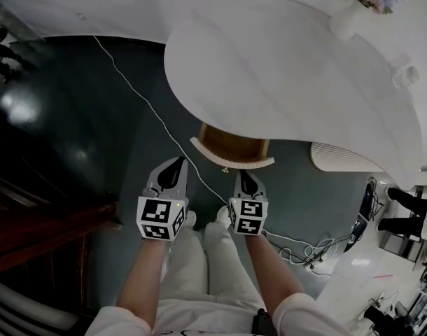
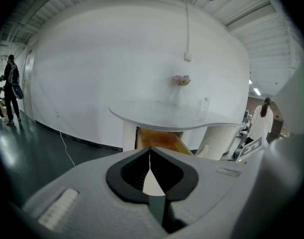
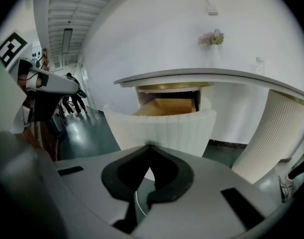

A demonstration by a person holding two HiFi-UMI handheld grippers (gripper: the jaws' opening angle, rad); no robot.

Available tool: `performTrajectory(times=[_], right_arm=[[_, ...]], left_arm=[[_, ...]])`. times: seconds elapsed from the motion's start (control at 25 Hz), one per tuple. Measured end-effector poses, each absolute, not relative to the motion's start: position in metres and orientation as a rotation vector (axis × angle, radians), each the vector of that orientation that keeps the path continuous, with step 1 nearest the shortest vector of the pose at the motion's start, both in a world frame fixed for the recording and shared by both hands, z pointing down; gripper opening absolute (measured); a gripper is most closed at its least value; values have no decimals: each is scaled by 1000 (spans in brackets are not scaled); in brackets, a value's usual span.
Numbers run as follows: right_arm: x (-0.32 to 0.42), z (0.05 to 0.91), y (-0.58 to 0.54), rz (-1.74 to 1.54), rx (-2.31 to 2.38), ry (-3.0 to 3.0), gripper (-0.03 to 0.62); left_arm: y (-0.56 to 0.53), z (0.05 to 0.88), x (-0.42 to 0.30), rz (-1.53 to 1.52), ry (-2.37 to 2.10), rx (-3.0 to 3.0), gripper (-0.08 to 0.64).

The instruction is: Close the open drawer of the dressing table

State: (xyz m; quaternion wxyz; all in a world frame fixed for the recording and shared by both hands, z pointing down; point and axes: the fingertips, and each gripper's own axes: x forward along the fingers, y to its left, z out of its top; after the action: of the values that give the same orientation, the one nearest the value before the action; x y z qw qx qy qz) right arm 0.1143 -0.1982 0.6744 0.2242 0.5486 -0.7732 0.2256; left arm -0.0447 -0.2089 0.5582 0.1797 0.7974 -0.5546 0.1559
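Observation:
The white dressing table (image 1: 290, 68) has a curved top. Under its near edge a drawer (image 1: 231, 161) stands pulled out, with a wooden inside and a ribbed white curved front. My left gripper (image 1: 176, 164) hangs to the left of the drawer front, shut and empty. My right gripper (image 1: 243, 176) sits just in front of the drawer front, also shut on nothing. In the right gripper view the drawer front (image 3: 159, 128) fills the middle, close beyond the gripper (image 3: 149, 146). In the left gripper view the drawer (image 2: 159, 139) shows beyond the gripper (image 2: 150, 151), under the table top (image 2: 167, 116).
A vase of flowers (image 1: 359, 2) and a small white item (image 1: 404, 72) stand on the table. A ribbed white stool (image 1: 343, 158) sits to the drawer's right. A white cable (image 1: 140, 96) crosses the dark floor, with more cables (image 1: 304, 247) at right. Dark wooden furniture (image 1: 45, 229) stands left.

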Motion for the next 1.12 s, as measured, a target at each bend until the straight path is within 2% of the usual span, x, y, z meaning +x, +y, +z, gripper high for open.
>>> performTrajectory(times=[1.12], right_arm=[[120,667,-261,375,1905,-2137,-6]], left_arm=[[-271,594,-57,347,-1387,2533,18]])
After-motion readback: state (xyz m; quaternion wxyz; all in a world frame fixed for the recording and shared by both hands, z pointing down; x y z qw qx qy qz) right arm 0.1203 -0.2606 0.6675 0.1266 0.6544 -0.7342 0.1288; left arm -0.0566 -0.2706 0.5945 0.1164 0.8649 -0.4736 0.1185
